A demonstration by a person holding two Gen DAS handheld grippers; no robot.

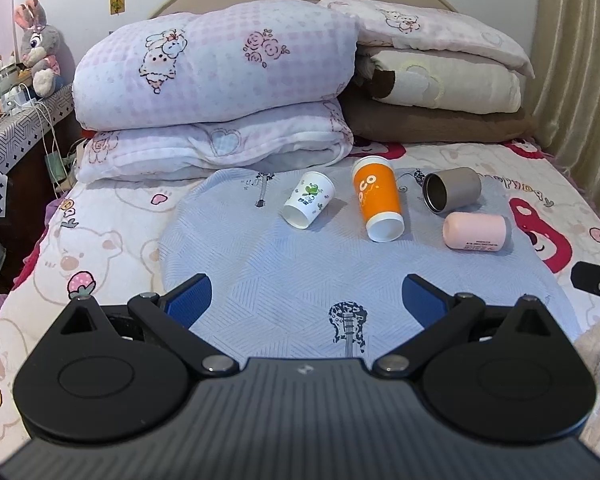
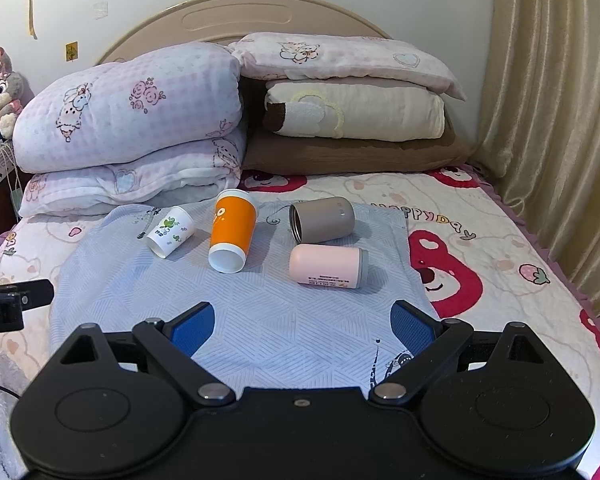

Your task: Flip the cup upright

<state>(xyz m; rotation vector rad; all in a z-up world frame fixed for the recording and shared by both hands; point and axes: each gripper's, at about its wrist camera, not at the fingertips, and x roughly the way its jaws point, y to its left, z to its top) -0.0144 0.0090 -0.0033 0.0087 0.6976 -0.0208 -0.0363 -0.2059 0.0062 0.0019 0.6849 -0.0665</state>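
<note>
Several cups lie on their sides on a light blue cloth (image 1: 268, 264) on the bed: a small white paper cup (image 1: 309, 205) (image 2: 171, 232), an orange paper cup (image 1: 377, 199) (image 2: 233, 233), a grey metal cup (image 1: 452, 195) (image 2: 322, 219) with its mouth facing left, and a pink cup (image 1: 476, 231) (image 2: 328, 266). My left gripper (image 1: 306, 300) is open and empty, well short of the cups. My right gripper (image 2: 302, 326) is open and empty, a little in front of the pink cup.
Folded quilts (image 1: 216, 92) and stacked pillows (image 1: 436, 80) lie behind the cups by the headboard. A curtain (image 2: 552, 120) hangs on the right. A bedside table (image 1: 16, 128) with a plush rabbit (image 1: 38, 46) stands on the left.
</note>
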